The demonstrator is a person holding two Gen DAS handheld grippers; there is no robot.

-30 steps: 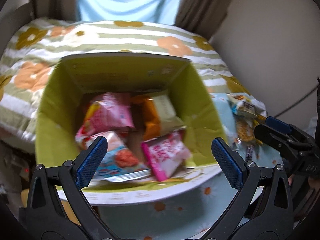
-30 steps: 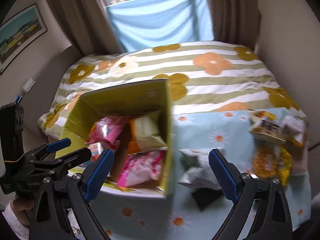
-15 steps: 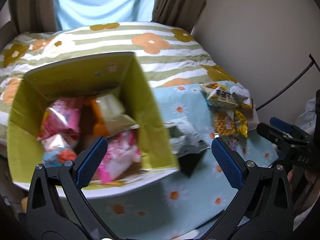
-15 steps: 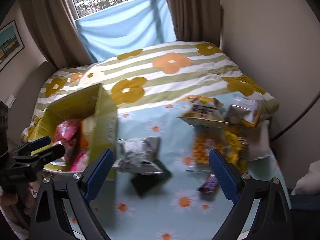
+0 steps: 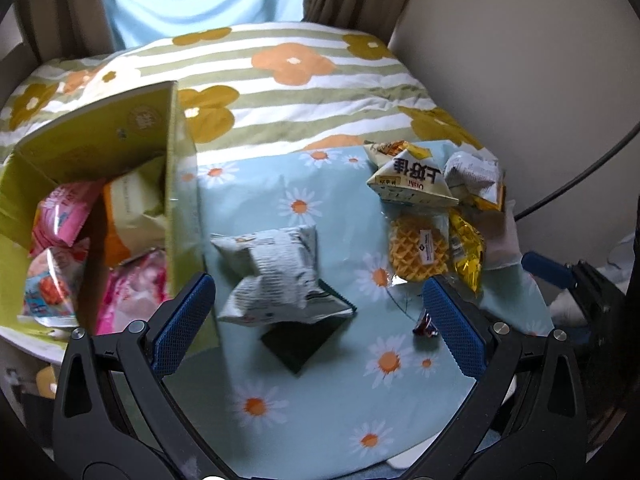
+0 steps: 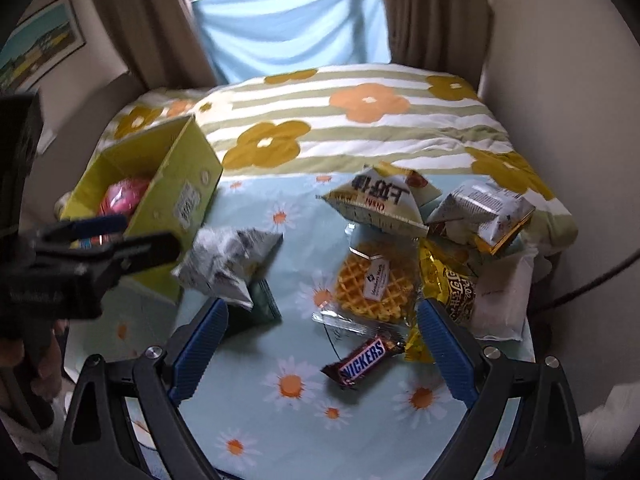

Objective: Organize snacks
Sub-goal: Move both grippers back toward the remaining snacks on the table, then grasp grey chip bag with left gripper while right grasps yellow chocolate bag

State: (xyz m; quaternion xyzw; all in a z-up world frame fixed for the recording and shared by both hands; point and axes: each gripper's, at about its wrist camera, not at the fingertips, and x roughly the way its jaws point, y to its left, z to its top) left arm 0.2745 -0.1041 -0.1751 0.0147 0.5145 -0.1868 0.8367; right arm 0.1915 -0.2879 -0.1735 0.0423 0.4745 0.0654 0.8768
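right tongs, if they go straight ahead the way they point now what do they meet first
Most likely the Snickers bar, lying on the daisy cloth between the open right tongs and nearest them. The wrapped waffle lies just beyond it. Depth is uncertain through the fisheye.

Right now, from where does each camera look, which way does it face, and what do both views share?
Left wrist: on the open left gripper, facing the silver snack bag, yellow box at left; right gripper's fingers at right edge.
Right wrist: on the open right gripper, facing the Snickers bar and waffle; left gripper at left edge.
Shared: box, silver bag, waffle, daisy cloth.
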